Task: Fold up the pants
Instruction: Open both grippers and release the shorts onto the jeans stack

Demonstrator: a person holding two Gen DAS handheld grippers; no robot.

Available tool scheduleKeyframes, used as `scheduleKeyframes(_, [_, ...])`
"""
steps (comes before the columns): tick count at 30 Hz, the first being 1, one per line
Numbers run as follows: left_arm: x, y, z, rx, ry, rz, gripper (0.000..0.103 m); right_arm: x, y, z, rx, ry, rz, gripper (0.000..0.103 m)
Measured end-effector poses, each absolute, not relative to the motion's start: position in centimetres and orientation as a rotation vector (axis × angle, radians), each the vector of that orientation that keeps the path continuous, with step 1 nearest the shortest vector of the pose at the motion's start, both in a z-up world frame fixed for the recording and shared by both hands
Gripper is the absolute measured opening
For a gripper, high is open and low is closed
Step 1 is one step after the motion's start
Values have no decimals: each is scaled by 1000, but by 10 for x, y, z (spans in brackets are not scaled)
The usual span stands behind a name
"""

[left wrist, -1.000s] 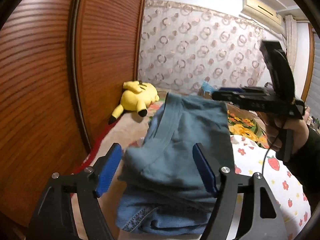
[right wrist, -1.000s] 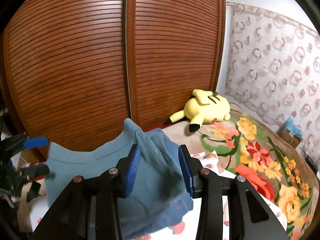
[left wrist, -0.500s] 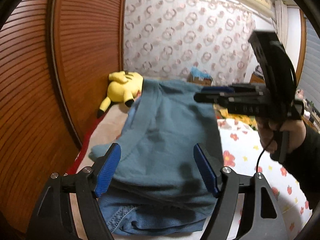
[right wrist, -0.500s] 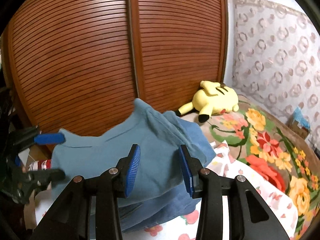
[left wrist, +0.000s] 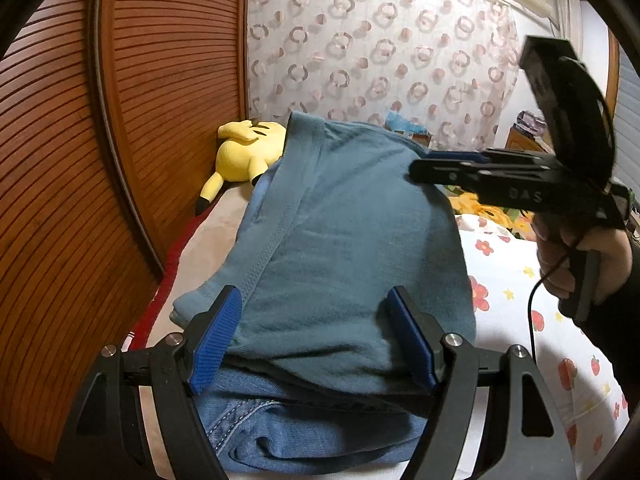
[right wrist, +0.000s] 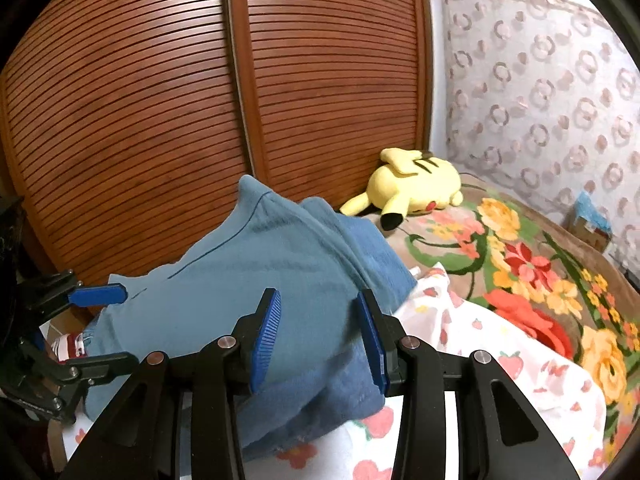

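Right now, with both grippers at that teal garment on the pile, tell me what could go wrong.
1. Both the left gripper and the right gripper stand open around the teal pants, so nothing pins the cloth and the fold may slump.
2. The pants sit on folded jeans; a pinch could catch both layers.
3. A far corner of the cloth stands up and may flop over crooked.

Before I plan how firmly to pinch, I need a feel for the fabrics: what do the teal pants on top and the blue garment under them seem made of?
The teal pants look like soft matte knit, probably cotton jersey: fine surface, rounded folds, stitched seam. The blue garment underneath looks like denim: pale contrast topstitching, stiffer mottled weave. Neither is certain from looks alone.
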State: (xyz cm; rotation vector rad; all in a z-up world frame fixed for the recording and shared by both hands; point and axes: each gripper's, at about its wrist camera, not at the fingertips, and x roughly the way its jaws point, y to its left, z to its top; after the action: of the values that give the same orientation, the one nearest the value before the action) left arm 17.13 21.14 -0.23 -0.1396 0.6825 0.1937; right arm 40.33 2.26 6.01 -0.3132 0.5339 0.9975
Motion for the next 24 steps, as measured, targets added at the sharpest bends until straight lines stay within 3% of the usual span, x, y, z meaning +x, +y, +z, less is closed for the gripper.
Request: scheduleKeyframes(24, [127,197,14,-115,654,191,76,308,-27,65,-229,520,886,55])
